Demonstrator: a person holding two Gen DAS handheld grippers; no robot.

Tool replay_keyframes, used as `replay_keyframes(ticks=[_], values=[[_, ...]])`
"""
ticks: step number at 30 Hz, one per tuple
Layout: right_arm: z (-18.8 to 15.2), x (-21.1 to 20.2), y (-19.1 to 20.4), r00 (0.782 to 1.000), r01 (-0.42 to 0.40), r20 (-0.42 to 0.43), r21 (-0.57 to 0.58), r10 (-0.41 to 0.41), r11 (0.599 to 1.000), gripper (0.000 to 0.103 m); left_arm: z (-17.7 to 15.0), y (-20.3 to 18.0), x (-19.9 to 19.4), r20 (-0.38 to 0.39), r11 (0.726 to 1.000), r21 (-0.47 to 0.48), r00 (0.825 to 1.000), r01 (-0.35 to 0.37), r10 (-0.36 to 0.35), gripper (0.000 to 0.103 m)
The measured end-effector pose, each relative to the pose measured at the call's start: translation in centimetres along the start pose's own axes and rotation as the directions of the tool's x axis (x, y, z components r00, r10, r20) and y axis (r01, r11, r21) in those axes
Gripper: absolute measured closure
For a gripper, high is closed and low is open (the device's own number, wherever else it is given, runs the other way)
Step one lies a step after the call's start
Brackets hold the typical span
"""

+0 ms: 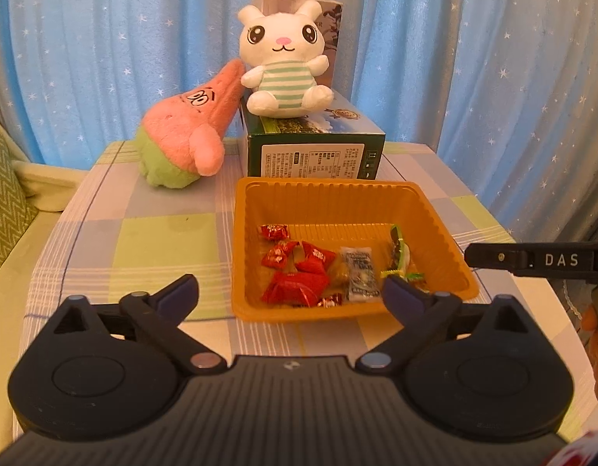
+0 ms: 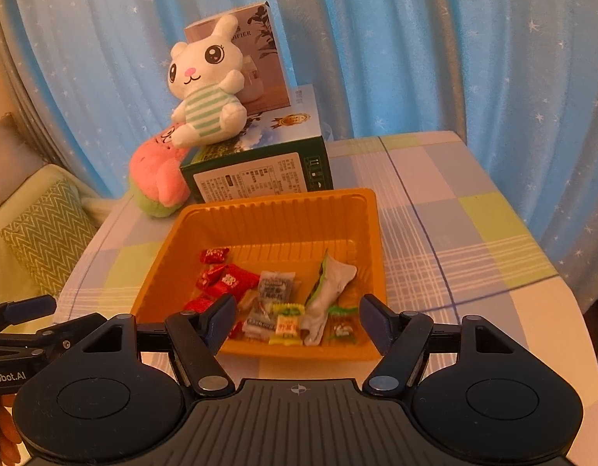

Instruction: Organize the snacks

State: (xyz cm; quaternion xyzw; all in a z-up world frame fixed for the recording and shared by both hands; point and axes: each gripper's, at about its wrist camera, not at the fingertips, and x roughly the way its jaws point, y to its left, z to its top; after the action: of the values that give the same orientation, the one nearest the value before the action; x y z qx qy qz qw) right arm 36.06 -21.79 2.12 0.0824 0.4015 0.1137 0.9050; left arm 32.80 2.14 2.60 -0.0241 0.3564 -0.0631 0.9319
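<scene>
An orange plastic tray (image 1: 337,194) (image 2: 283,204) sits on the checked tablecloth and holds several wrapped snacks: red candies (image 1: 295,287) (image 2: 225,281), a grey sachet (image 1: 361,273) (image 2: 275,285), a green and white packet (image 1: 400,250) (image 2: 330,291) and small yellow-green sweets (image 2: 287,324). My left gripper (image 1: 291,295) hovers over the tray's near left corner, jaws wide open, nothing between them. My right gripper (image 2: 299,322) hangs over the tray's near edge, open, the snacks lying below it untouched. Its arm (image 1: 532,262) enters the left wrist view from the right.
Behind the tray stands a green box (image 1: 314,151) (image 2: 260,174) with a white rabbit plush (image 1: 285,62) (image 2: 205,85) on it and a taller box (image 2: 256,54) behind. A pink star plush (image 1: 186,132) (image 2: 159,178) leans at its left. Blue curtain behind; a cushioned seat (image 2: 46,233) at left.
</scene>
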Motion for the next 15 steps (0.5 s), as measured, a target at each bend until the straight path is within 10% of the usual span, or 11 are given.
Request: replay_keyframes(ticks=[15], values=[[-5.4, -10.1, 2.1, 0.998, 0.053, 0.03, -0.03, -0.052, 0.998, 0.021, -3.9, -2.1, -9.5, 0.03, 0.999, -0.036, 0.999, -0.023, 0.024, 0.0]])
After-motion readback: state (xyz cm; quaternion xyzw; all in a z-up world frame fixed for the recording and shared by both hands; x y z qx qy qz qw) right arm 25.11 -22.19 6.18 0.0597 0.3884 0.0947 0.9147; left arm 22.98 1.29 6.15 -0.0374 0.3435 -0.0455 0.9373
